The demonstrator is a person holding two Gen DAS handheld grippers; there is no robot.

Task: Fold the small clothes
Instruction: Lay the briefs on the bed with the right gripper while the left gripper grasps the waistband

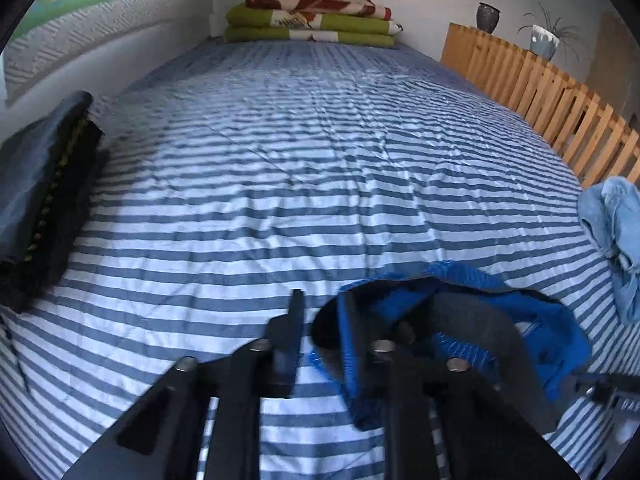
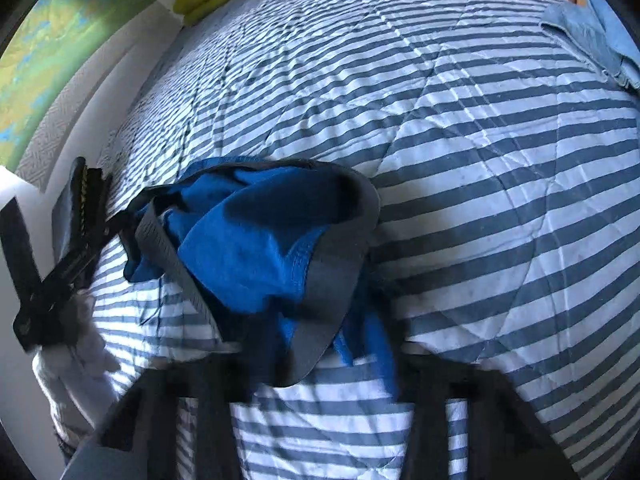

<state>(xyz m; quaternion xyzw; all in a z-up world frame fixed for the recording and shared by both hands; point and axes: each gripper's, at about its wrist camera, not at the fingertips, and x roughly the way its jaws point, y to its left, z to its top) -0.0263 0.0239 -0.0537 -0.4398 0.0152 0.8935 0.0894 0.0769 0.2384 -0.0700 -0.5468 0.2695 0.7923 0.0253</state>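
Bunching blue shorts (image 2: 256, 248) near bedspread (image 1: 280, 168) edge w/ room beyond

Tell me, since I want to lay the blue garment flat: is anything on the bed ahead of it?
Nothing visible. The striped bedspread ahead of the blue garment lies bare; the dark folded stack and light blue cloth sit at its edges.

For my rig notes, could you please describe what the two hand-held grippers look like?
The left hand-held gripper is matte black, with two flat tapered fingers and silver bolt heads on its angular frame. The right hand-held gripper looks similarly black but blurred. No cables or sleeves are visible.
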